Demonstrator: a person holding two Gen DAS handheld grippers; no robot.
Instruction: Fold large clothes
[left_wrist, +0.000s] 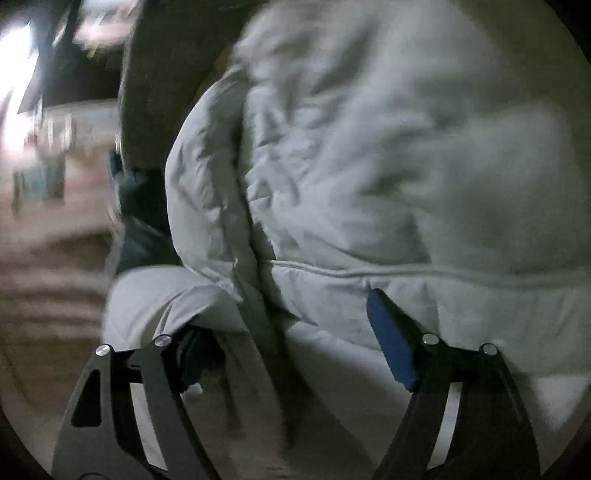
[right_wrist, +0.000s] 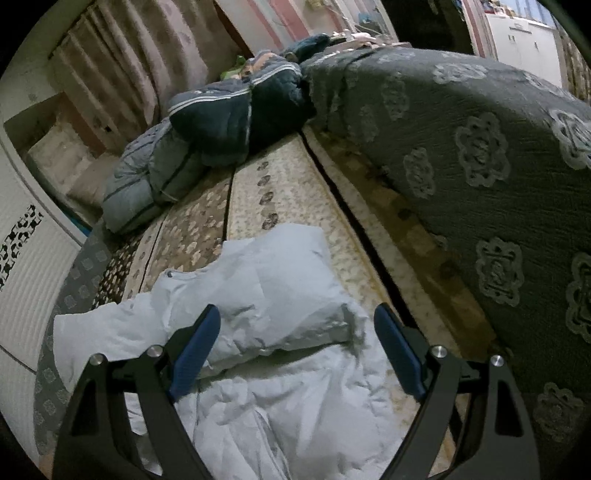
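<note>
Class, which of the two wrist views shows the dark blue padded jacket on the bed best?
The right wrist view: the dark blue jacket lies sharp and almost whole at the far end of the bed. In the left wrist view only a blurred dark sliver shows beside the white jacket, perhaps the same garment.

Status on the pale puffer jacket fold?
Done: nothing clearly; the pale jacket lies crumpled on the patterned bed cover. In hand: left tool open with a fold of it between its fingers; right tool open above it. Left: the whole fold.
</note>
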